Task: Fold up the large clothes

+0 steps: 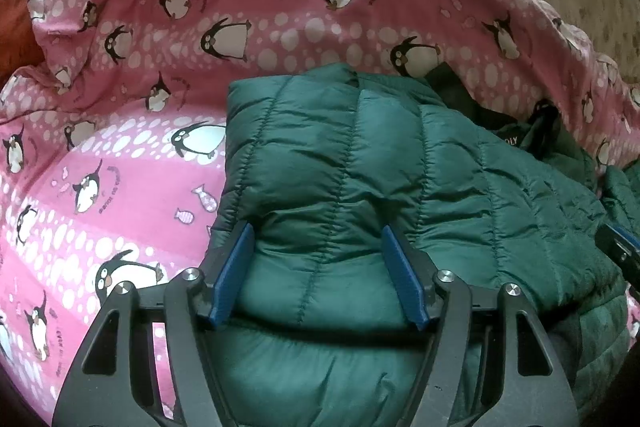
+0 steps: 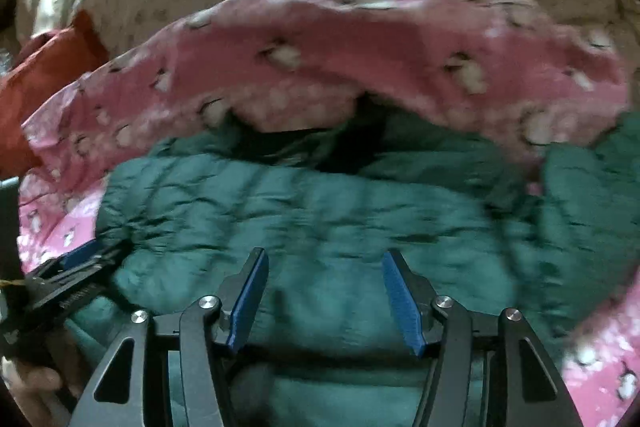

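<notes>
On penguin-print pink bedding (image 1: 132,163): one green quilted puffer jacket (image 1: 360,163), two claws.
Left claw (image 1: 318,239) and right claw (image 2: 324,265) both gape unclamped over it; only the left view shows its collar label sharply.

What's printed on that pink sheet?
Penguins, fish and white dots on the pink sheet; clearest from the left wrist.

Two hand-held tools, black w/ blue pads

Left tool (image 1: 318,269) & right tool (image 2: 324,293): black slotted arms, silver round screws, ribbed blue finger pads (image 1: 234,273).
</notes>
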Motion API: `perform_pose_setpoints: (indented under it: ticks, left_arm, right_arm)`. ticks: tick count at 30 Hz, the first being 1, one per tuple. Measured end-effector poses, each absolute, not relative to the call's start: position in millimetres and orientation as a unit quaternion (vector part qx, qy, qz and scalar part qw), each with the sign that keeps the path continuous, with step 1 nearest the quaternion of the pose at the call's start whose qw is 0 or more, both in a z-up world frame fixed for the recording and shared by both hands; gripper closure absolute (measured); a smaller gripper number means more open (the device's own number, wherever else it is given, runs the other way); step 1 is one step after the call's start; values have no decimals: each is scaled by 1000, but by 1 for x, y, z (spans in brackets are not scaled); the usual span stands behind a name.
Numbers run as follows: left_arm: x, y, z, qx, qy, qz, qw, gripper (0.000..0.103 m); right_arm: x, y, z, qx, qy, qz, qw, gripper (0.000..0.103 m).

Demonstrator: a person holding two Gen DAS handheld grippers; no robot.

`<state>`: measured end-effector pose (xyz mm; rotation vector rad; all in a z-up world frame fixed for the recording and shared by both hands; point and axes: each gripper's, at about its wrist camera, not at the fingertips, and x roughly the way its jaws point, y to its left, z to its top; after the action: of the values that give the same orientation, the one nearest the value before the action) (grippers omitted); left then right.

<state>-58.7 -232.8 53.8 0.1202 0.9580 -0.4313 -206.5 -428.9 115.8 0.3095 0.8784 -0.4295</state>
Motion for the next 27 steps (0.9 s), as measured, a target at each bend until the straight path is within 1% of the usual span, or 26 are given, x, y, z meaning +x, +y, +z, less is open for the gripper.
perform_pose_setpoints:
  ticks: [5,8,12,15,17,20,22,27]
  left_arm:
    - [-61,-235,53,62,452,-204,866,34]
    - [-61,-237,52,67,451,-205,866,31]
    - [-60,-235,51,63,451,-206,866,31]
    - [-60,-235,50,60,451,-208,866,30]
    - [-60,-235,50,60,451,-209,866,28]
    - [-59,-236,49,58,450,-216,864,24]
    - [-59,-235,49,57,450,-217,864,24]
    - [-70,-232,61,62,443,-216,868,24]
  right_arm:
    - [-222,-462,86,176,451,-241,841,47]
    - [-227,-471,72,196,450,-234,839,47]
    - [-228,-466,84,181,452,-240,840,47]
    - [-242,-463,101,189,423,-243,852,47]
    - [-247,-461,105,184,419,-245,855,47]
    - [-241,-461,88,168,445,-248,844,47]
    - [-238,-462,75,174,459,-240,838,47]
    - [-246,-458,85,178,448,-242,842,47]
